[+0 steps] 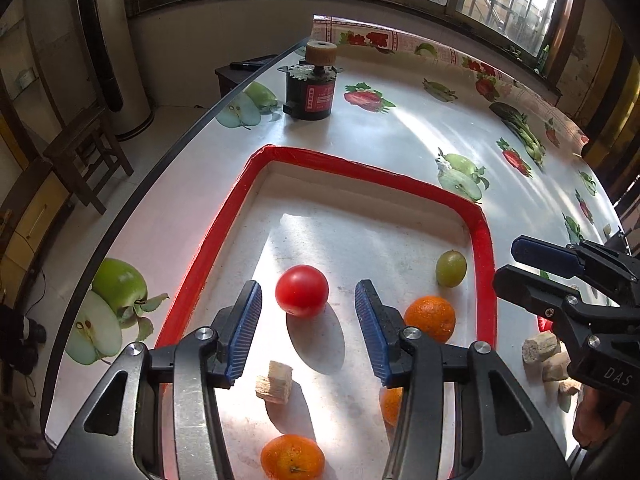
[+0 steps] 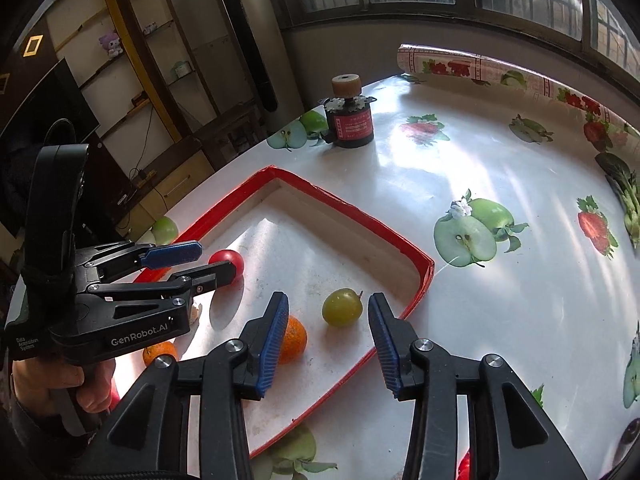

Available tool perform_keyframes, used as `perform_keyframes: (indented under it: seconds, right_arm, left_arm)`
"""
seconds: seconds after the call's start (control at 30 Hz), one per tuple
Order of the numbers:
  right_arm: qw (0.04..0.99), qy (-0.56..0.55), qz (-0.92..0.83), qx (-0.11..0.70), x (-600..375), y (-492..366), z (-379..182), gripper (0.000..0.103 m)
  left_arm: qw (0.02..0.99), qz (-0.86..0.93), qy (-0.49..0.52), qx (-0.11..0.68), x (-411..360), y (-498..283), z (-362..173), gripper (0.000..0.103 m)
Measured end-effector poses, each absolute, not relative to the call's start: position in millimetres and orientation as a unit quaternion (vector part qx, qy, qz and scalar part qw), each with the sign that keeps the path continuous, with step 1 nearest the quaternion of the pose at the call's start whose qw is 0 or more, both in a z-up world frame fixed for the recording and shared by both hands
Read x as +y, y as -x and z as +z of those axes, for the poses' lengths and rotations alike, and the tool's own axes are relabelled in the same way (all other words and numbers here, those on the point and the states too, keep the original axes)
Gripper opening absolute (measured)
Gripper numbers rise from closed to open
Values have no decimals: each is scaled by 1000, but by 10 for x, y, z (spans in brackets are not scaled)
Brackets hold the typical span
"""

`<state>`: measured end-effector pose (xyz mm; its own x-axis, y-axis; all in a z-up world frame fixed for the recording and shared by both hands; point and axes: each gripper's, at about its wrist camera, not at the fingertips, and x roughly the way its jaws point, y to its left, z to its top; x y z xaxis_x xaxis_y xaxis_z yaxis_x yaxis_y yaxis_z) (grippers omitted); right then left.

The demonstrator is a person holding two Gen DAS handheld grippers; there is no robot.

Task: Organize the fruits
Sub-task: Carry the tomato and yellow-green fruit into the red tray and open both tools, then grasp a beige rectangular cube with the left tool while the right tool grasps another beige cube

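Above the red-rimmed tray [image 1: 482, 240] on the worktop [image 1: 400, 132], both claws angle downward, spread and empty: left claw [image 1: 308, 312] before the tomato [image 1: 302, 290], right claw [image 2: 328, 322] before the green fruit [image 2: 342, 307], oranges [image 1: 430, 318] nearby.

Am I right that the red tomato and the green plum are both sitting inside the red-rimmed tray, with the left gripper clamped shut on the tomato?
Not quite: in the left wrist view the left gripper is open, its pads clear of the red tomato. The tomato and green plum do sit inside the red-rimmed tray.
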<state>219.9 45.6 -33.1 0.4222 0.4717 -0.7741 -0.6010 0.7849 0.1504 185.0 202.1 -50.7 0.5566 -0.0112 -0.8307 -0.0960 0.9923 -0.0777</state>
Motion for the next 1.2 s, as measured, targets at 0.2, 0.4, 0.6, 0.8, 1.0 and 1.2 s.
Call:
perform_keyframes:
  seconds: [0.2,0.4,0.6,0.8,1.0,1.2]
  right_arm:
    - [853,50,311,417,58,-1911,-170,47]
    - [861,39,292,414,-343,-1656,-132,48]
    - [869,22,273,412,-754,-1439,-136,52]
    - [878,3,242,413,-1201,-1256,-151,52]
    - [887,-22,211,411,-1607,-1124,-159,53]
    - [889,-31,192,415,-1854,-1023,-222,53]
  left_arm:
    - [891,6,48,451,1800,-1625,-343,47]
    - [895,-15,60,442,1583,-1428,-264,47]
    - [895,-38,57,441,1335,-1264,-221,47]
    - [895,-66,49,439,1067,-1136,-176,47]
    - [892,-85,35,442,803,-1059,-178,47]
    - [889,-100,28,446,611,-1001,-190,47]
